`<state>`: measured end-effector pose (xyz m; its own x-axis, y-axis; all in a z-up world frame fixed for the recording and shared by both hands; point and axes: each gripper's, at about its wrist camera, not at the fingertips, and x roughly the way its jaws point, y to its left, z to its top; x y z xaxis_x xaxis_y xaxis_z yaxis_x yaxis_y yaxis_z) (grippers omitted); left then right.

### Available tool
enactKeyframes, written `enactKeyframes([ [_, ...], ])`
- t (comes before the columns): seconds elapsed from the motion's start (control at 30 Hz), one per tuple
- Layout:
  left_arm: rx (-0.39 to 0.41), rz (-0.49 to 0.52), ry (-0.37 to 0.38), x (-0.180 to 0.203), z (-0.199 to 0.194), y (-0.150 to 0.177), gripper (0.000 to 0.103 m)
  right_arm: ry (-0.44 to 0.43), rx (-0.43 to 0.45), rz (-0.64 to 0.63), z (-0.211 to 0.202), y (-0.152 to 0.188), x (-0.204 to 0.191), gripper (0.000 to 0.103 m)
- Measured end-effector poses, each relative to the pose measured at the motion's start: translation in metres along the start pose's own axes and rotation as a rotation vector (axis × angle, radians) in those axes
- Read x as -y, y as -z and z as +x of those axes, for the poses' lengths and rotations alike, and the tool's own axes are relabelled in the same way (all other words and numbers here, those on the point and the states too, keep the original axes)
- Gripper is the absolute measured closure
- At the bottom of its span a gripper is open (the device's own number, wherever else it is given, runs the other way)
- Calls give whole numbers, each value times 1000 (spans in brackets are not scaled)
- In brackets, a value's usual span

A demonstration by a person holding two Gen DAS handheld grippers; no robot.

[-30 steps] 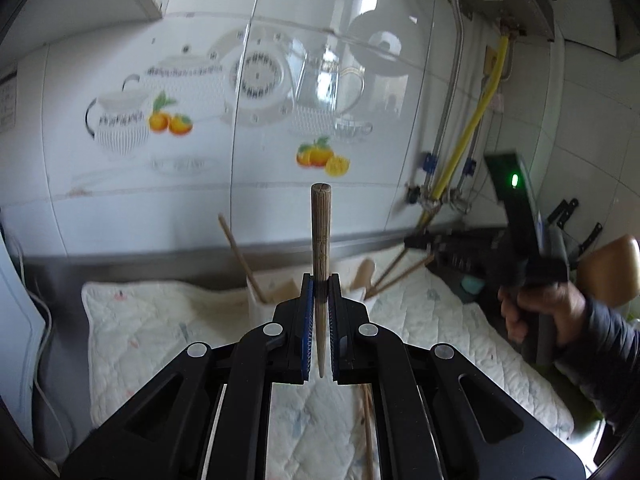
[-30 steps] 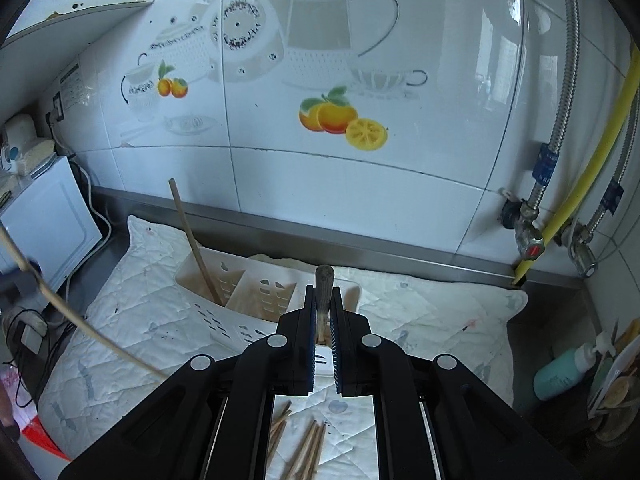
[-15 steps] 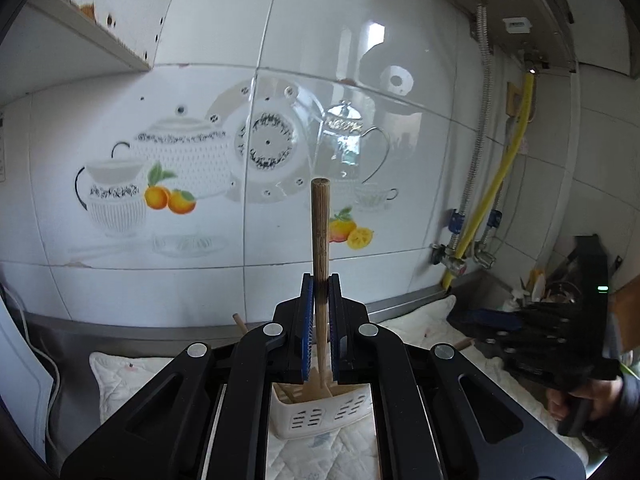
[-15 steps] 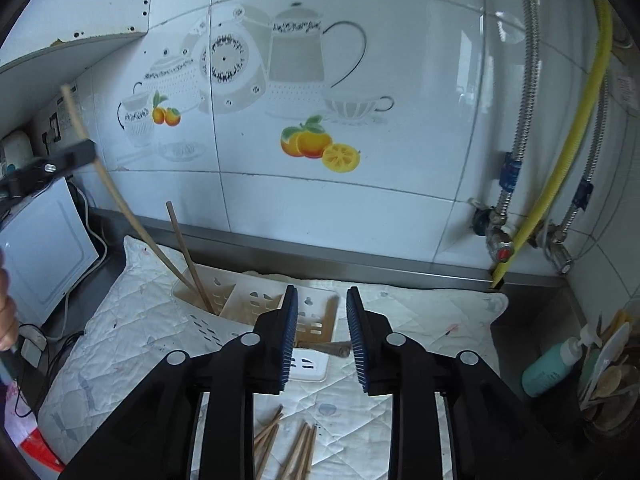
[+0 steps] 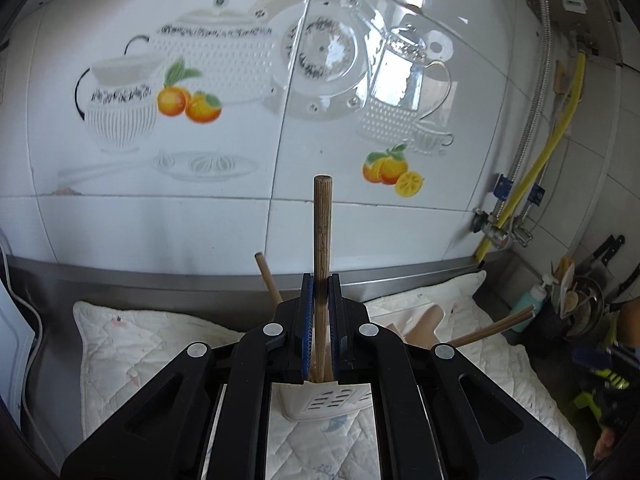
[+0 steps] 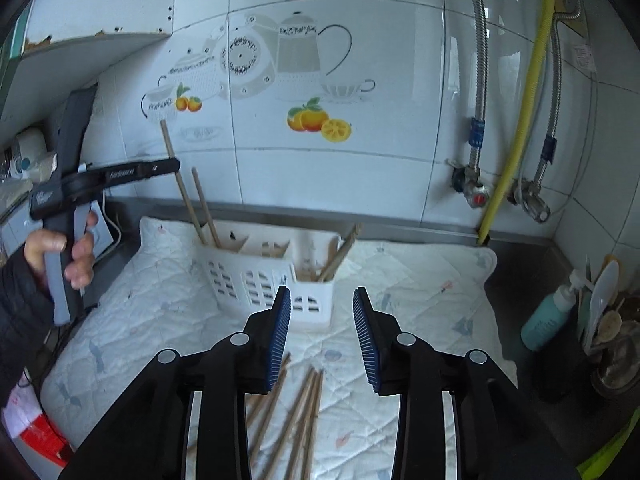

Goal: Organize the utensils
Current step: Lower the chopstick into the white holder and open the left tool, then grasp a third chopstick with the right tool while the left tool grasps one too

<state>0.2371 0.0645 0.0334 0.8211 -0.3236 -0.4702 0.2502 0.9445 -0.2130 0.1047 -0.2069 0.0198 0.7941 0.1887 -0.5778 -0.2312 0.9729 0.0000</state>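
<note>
— Two grippers were up; what did yours hold?

— Your left gripper [image 5: 320, 320] was clamped on one wooden chopstick [image 5: 322, 240], upright, its lower end over the white utensil caddy [image 6: 272, 272] at the back edge of the quilted mat [image 6: 420, 280].

— And your right one?

— Your right gripper [image 6: 322, 334] had just been opening, nothing between its blue pads [image 6: 280, 336]. Loose chopsticks [image 6: 300, 408] lay on the mat's front edge beneath it.
</note>
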Motion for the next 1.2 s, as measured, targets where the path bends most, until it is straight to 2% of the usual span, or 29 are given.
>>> enactKeyframes([
  [0.27,-37,-11,-15,-2,12,8,97,-19,-86,48,0,62,-2,71],
  [0.43,-27,-5,-14,5,8,7,93,-17,-138,99,0,94,6,71],
  [0.63,5,2,-9,15,-8,5,74,-12,-195,112,-1,130,11,71],
  [0.8,31,4,-12,22,-30,9,73,-34,-227,135,2,152,12,71],
  [0.97,30,3,-20,28,-53,29,72,-55,-262,151,8,175,9,74],
  [1.2,-18,11,-52,36,-74,73,72,-93,-301,150,20,197,5,81],
])
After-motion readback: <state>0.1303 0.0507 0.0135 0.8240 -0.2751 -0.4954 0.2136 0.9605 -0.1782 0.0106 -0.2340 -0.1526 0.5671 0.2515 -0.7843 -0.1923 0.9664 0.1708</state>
